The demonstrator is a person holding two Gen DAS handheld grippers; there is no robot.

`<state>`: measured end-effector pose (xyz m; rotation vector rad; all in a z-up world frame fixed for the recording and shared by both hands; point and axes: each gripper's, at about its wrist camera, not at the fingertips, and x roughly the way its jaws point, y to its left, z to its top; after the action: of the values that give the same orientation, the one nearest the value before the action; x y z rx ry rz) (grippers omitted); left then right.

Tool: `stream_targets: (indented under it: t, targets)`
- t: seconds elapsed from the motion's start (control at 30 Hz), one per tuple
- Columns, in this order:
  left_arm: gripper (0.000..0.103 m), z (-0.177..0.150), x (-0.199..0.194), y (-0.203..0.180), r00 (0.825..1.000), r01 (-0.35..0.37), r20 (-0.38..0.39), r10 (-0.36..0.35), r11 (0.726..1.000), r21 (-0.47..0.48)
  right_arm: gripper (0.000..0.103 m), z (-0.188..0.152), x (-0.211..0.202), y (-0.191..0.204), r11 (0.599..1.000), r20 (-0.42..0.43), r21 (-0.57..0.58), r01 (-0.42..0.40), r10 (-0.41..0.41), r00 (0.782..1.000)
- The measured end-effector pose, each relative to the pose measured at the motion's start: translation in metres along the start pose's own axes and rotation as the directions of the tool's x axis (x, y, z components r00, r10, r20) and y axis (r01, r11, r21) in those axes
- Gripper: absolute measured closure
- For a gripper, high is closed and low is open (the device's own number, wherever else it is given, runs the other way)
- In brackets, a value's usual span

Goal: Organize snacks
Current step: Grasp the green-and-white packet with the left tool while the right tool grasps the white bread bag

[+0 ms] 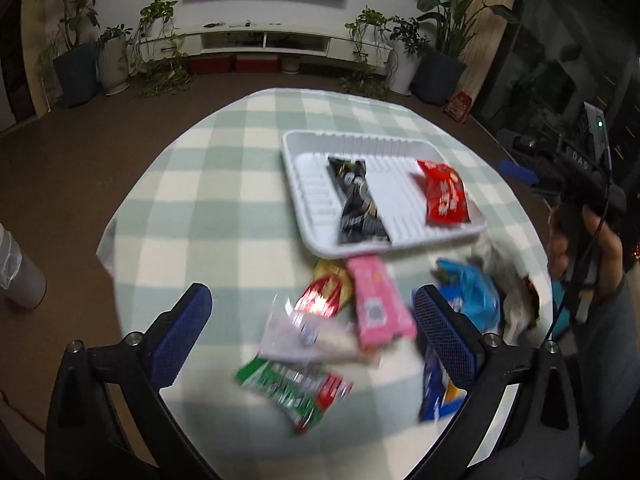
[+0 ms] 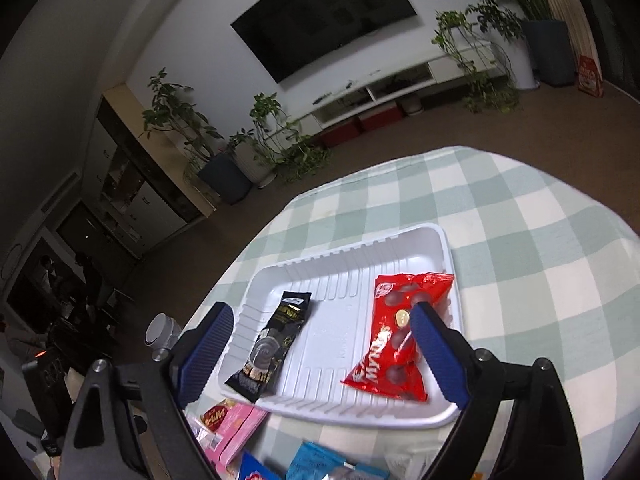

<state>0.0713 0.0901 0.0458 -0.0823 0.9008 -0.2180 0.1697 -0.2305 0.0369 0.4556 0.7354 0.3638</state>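
Observation:
A white ribbed tray (image 1: 304, 148) (image 2: 348, 252) sits on the checked table and holds a black packet (image 1: 358, 204) (image 2: 272, 344) and a red packet (image 1: 444, 192) (image 2: 394, 340). My left gripper (image 1: 312, 320) is open and empty above a pile of loose snacks in front of the tray: a pink packet (image 1: 378, 300) (image 2: 236, 428), a red-gold one (image 1: 324, 292), a clear white one (image 1: 304, 332), a green-red one (image 1: 296, 388) and blue ones (image 1: 472, 292). My right gripper (image 2: 320, 340) is open and empty above the tray's near half.
The round table's green-and-white checked cloth (image 1: 200, 200) ends close on every side. A grey cylinder (image 1: 20, 276) stands off the table's left. The hand holding the right gripper (image 1: 580, 184) is at the table's right edge. Plants and a TV cabinet line the far wall.

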Motion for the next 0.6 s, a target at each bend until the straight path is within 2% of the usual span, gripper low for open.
stream_targets:
  t: [0.13, 0.2, 0.27, 0.4, 0.6]
  targets:
    - [0.000, -0.030, -0.011, 0.007, 0.998, -0.019, -0.056, 0.024, 0.996, 0.091, 0.011, -0.019, -0.024, 0.008, 0.999, -0.008, -0.015, -0.033, 0.033, 0.999]
    - [0.000, -0.042, -0.010, 0.010, 0.995, -0.041, -0.090, 0.049, 0.995, 0.093, 0.011, -0.030, -0.034, 0.011, 0.999, -0.013, -0.004, -0.054, 0.054, 0.998]
    - [0.000, -0.051, -0.006, 0.012, 0.992, -0.041, -0.121, 0.047, 0.998, 0.053, 0.011, -0.045, -0.045, 0.011, 0.998, -0.006, 0.022, -0.052, 0.052, 0.999]
    - [0.000, -0.062, 0.011, 0.003, 0.985, -0.085, -0.158, 0.076, 0.995, -0.049, 0.011, -0.073, -0.058, 0.007, 0.998, -0.003, 0.064, -0.011, 0.011, 1.000]
    - [0.002, -0.071, 0.036, -0.004, 0.988, -0.045, -0.153, 0.008, 0.970, -0.239, 0.019, -0.081, -0.053, 0.005, 0.998, -0.005, 0.022, 0.056, -0.055, 0.998]
